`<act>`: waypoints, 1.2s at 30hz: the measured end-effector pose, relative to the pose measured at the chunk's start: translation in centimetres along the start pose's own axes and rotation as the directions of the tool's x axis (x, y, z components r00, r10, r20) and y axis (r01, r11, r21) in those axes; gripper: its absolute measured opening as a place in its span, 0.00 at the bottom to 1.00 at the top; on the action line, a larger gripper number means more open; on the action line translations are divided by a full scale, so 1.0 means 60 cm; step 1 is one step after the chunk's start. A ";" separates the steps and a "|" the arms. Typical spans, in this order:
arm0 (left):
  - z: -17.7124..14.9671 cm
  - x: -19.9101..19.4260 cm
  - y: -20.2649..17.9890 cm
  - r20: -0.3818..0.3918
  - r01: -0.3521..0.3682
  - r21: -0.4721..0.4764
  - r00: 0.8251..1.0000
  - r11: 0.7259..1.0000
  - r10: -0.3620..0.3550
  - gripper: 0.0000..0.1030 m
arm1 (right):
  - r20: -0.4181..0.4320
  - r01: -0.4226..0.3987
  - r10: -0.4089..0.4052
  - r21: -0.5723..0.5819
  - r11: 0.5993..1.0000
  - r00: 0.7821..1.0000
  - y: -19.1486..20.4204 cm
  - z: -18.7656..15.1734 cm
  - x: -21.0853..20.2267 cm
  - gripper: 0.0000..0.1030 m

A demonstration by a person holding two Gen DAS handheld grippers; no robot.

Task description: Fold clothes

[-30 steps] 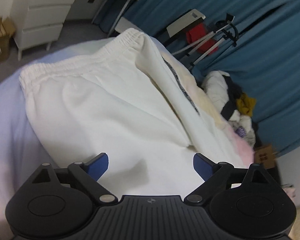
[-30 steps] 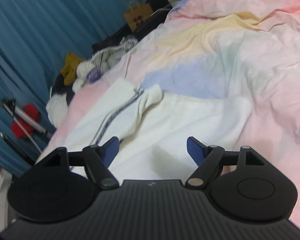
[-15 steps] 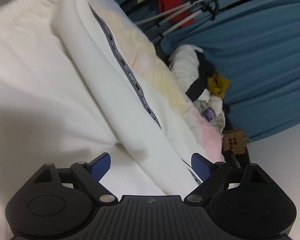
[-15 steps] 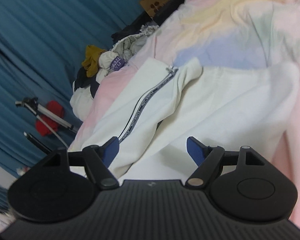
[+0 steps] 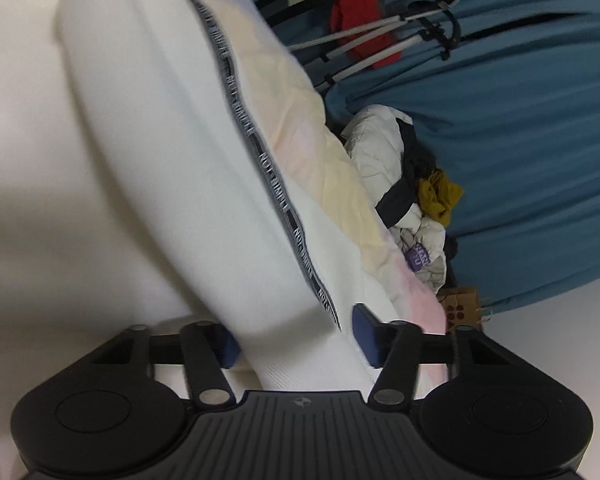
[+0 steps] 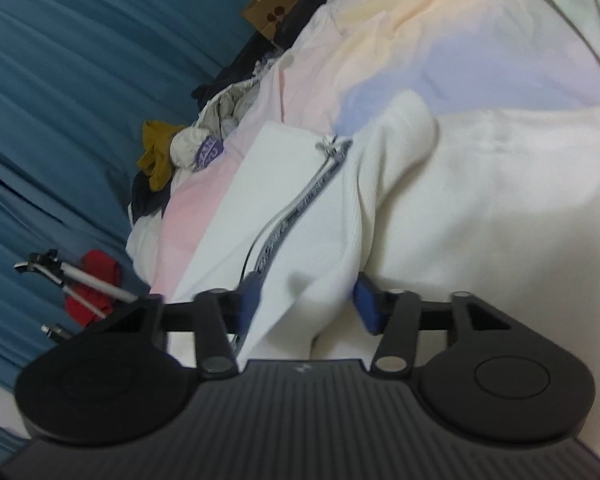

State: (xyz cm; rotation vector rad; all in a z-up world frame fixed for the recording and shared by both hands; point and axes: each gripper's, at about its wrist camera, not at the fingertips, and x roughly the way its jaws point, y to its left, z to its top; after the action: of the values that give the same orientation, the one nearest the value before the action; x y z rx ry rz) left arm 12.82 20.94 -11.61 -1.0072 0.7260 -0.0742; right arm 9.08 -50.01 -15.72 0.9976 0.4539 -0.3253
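Both claws have moved in since the earlier frame, closing around folds of the white trousers (image 5: pixel 112 168) on the bed (image 6: pixel 440 52): left claw (image 5: pixel 296 338) lower centre, right claw (image 6: pixel 308 300) likewise; soft, floppy, light, grip bunched edges

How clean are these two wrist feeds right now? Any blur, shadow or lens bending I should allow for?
Left wrist: the white trousers are smeared by motion blur, stripe lettering barely legible; a grey shadow falls at left; the blue curtain bows with fisheye distortion. Right wrist: softer overall, the pastel bedding washed out and blurred; the right gripper reads fairly sharp.
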 end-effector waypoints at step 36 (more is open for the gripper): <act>0.119 0.181 -0.078 0.030 -0.073 0.365 0.997 0.928 0.066 0.09 | 0.218 0.196 -0.099 -0.484 0.853 0.971 0.260 0.060 0.294 0.11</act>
State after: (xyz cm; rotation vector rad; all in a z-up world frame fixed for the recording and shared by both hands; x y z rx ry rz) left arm 26.54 19.55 -11.24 -0.6238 0.6996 -0.1339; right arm 32.26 -46.16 -11.65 0.4138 0.4166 -0.4090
